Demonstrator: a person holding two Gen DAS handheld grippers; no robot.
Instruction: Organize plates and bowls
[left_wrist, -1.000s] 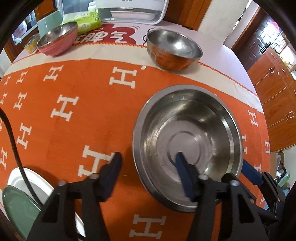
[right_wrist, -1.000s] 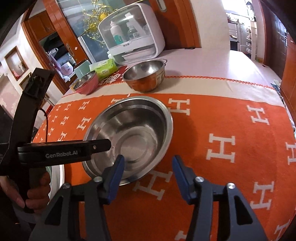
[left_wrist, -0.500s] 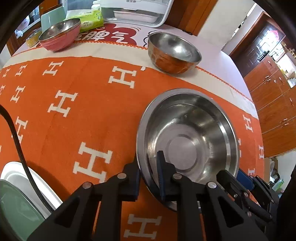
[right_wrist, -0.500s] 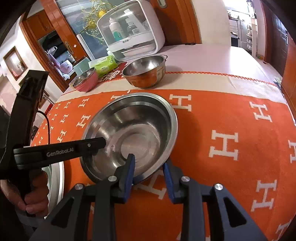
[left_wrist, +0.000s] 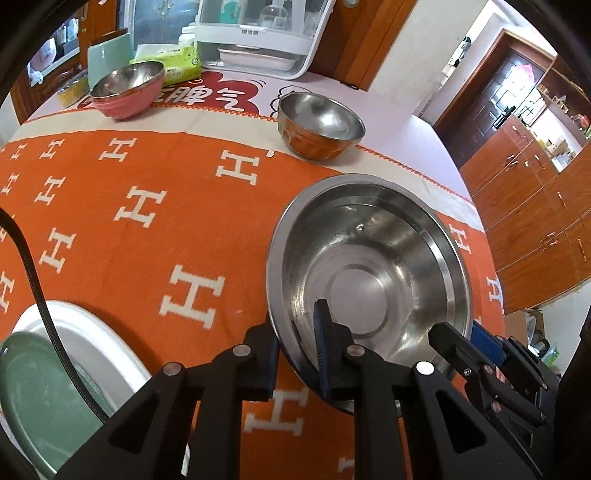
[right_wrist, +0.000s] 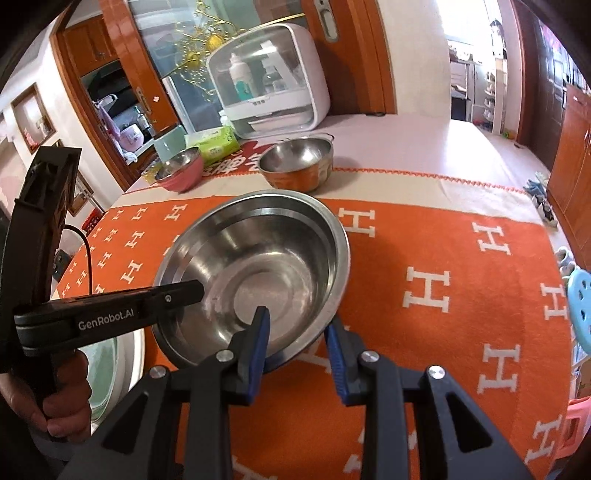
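A large steel bowl (left_wrist: 369, 273) (right_wrist: 258, 266) is on the orange cloth, near the front. My left gripper (left_wrist: 295, 343) is shut on its near left rim, one finger inside and one outside. My right gripper (right_wrist: 297, 339) is shut on its near right rim the same way. The bowl looks raised slightly off the cloth. A copper-sided steel bowl (left_wrist: 319, 125) (right_wrist: 295, 166) and a pink-sided steel bowl (left_wrist: 127, 92) (right_wrist: 181, 170) stand at the back. A green plate (left_wrist: 33, 387) lies on a white plate (left_wrist: 85, 339) at the front left.
A white dish cabinet (left_wrist: 258, 37) (right_wrist: 269, 85), a green tissue pack (left_wrist: 173, 66) and a mint container (left_wrist: 110, 55) line the back. A black cable (left_wrist: 37, 295) crosses the plates. A person's hand (right_wrist: 62, 402) holds the left gripper. A blue stool (right_wrist: 580, 295) stands beyond the table's right edge.
Both grippers, open a second ago, have closed on the large bowl's near rim. Both have since risen a little with the bowl, and more of the back of the table shows.
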